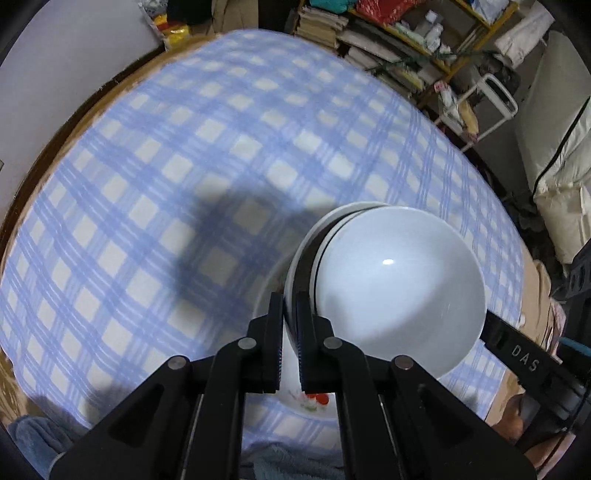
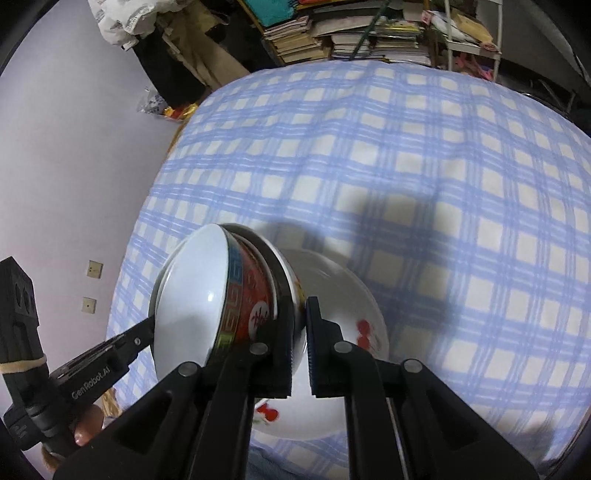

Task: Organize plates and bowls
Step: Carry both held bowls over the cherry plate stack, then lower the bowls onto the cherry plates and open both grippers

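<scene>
We looked down on a table (image 1: 122, 85) under a blue-and-cream checked cloth (image 1: 184, 166), a soft shadow (image 1: 221, 229) pooled near its middle. Behind it we saw a plain pale wall (image 2: 74, 155) with two small square plates (image 2: 92, 286). Cluttered shelves (image 1: 406, 40) of stacked books (image 2: 332, 33) and papers ran along the back, and a white metal frame (image 1: 495, 99) stood beside a cream cushion (image 1: 557, 140).

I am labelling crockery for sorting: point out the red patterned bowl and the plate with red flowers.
red patterned bowl (image 2: 245, 295), right wrist view, on its red outer wall.
plate with red flowers (image 2: 343, 295), right wrist view, on its bare white inside.
</scene>
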Available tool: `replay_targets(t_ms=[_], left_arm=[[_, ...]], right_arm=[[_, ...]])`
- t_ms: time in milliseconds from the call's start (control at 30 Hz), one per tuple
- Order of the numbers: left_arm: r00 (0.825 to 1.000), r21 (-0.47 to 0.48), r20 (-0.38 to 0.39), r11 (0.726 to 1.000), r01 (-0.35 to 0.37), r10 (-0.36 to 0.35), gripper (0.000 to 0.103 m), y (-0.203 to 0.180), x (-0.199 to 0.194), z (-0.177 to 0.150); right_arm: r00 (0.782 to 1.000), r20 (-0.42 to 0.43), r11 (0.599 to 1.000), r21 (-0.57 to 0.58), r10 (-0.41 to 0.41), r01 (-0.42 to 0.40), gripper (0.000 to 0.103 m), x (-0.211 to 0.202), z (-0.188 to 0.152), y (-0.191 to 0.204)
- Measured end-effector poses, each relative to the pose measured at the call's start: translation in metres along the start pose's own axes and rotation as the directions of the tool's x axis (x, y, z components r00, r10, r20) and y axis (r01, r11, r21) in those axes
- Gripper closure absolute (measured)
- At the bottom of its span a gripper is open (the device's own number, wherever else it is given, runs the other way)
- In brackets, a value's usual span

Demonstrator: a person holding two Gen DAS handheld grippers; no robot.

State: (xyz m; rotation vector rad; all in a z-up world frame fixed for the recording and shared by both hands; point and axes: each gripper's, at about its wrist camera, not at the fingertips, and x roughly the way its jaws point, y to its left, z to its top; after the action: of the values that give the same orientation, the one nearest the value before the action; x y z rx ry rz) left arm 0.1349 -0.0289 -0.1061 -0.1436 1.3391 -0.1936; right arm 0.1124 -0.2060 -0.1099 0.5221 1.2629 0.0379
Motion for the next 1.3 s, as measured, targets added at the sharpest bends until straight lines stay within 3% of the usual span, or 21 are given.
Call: replay_targets(t_ms=[133,233,467,600,767,833,900,1133,1200,1300], left_arm=[[0.999,0.023,-0.044,1.000,-0.018,0.019,0.098,-0.004,0.014,-0.013],[0.998,0.058,-0.039,0.997,-0.054,0.056,0.098,-0.008,0.018,-0.018],[0.998,0.060,-0.044,0.997,-0.049,0.052,0.091,-0.003,0.013,-0.023],[0.995,0.086,0.022,0.992,-0.094,0.093,0.088,-0.006,-0.006,-0.029],[0.978,0.166,0.126,0.968,-0.186,0.167,0.086,-0.017,-0.032,-0.039],[0.969,0.191,0.162,0.958,-0.214,0.185,0.085,-0.023,-0.041,-0.045],[0.960,0.206,0.196,0.948,-0.242,0.203,0.085,-0.027,-0.050,-0.050],[0.937,0.198,0.293,0.946,-0.256,0.192,0.082,-0.031,-0.084,-0.071],[0.927,0.190,0.328,0.949,-0.253,0.182,0.069,-0.029,-0.093,-0.076],[0.892,0.201,0.410,0.935,-0.291,0.190,0.056,-0.030,-0.106,-0.087]], right_arm=[[0.999,-0.018,1.000,-0.011,-0.029,0.029,0.093,0.009,-0.016,-0.008],[1.000,-0.016,1.000,-0.007,-0.004,0.004,0.093,0.014,-0.024,-0.015],[1.000,0.005,0.998,-0.063,0.001,-0.001,0.094,0.008,-0.030,-0.014],[0.999,0.020,0.998,-0.055,0.029,-0.028,0.094,-0.004,-0.033,-0.015],[0.997,0.072,0.995,-0.092,0.039,-0.033,0.091,-0.029,-0.040,-0.010],[0.995,0.092,0.992,-0.116,0.050,-0.039,0.083,-0.040,-0.044,-0.006],[0.990,0.127,0.989,-0.145,0.059,-0.041,0.062,-0.052,-0.049,-0.002],[0.956,0.292,0.968,-0.248,0.027,0.048,0.033,-0.094,-0.070,0.016],[0.941,0.339,0.962,-0.263,0.023,0.071,0.022,-0.103,-0.075,0.016],[0.912,0.408,0.954,-0.285,0.033,0.093,0.011,-0.115,-0.084,0.019]])
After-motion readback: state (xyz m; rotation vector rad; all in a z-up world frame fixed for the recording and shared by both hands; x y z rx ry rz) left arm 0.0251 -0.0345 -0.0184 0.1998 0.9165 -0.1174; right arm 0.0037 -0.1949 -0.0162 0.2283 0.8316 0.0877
